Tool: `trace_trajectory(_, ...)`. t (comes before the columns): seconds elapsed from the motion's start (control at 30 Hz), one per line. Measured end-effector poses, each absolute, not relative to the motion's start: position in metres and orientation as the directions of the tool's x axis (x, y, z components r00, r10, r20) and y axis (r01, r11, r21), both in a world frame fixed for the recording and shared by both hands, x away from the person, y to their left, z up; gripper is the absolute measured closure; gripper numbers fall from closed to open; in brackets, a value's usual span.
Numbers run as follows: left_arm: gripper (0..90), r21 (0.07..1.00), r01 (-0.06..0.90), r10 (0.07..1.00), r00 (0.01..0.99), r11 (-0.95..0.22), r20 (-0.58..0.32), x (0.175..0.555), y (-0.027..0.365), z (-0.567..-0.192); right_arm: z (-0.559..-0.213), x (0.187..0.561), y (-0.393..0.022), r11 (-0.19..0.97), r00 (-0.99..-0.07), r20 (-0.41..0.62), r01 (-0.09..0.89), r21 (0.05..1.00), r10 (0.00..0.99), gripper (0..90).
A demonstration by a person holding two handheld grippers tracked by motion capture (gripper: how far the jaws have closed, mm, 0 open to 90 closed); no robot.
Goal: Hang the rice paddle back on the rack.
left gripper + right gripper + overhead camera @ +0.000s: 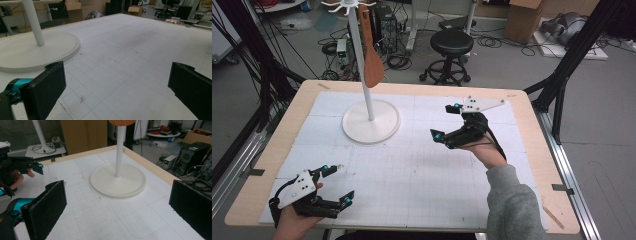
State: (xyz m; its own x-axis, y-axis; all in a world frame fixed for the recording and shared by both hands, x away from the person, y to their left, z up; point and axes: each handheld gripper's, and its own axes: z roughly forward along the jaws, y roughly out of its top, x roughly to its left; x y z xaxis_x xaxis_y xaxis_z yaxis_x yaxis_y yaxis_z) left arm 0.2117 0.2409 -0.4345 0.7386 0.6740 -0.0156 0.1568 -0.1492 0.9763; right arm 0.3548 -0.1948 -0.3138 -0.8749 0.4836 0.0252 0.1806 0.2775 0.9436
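— From my right gripper view, what's cut off past the jaws?

— I lose the wooden spatula at the top edge; only its rounded end shows above the pole.

— And my left gripper?

— Ahead of its jaws, the stand's base runs off-frame.

The white gridded worktop lies bare between the two grippers — wide free room across its middle and near edge. One obstacle stands at the far left: a white round-based stand whose thin white pole rises high, with a brown wooden spatula hanging beside the pole, well above the base. The left gripper, fingers spread, is well apart from the base; the right gripper, fingers also spread, faces it across a bare stretch.
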Motion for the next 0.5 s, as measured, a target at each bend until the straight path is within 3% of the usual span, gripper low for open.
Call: trace_trajectory(0.5, 1.9, 0.976, 0.166, 0.675, 0.737, -0.143, -0.026, 0.213, 0.241, -0.435, -0.352, 0.326, -0.244, 0.24, -0.819, 0.05, 0.225, 0.944, 0.572, 0.0)
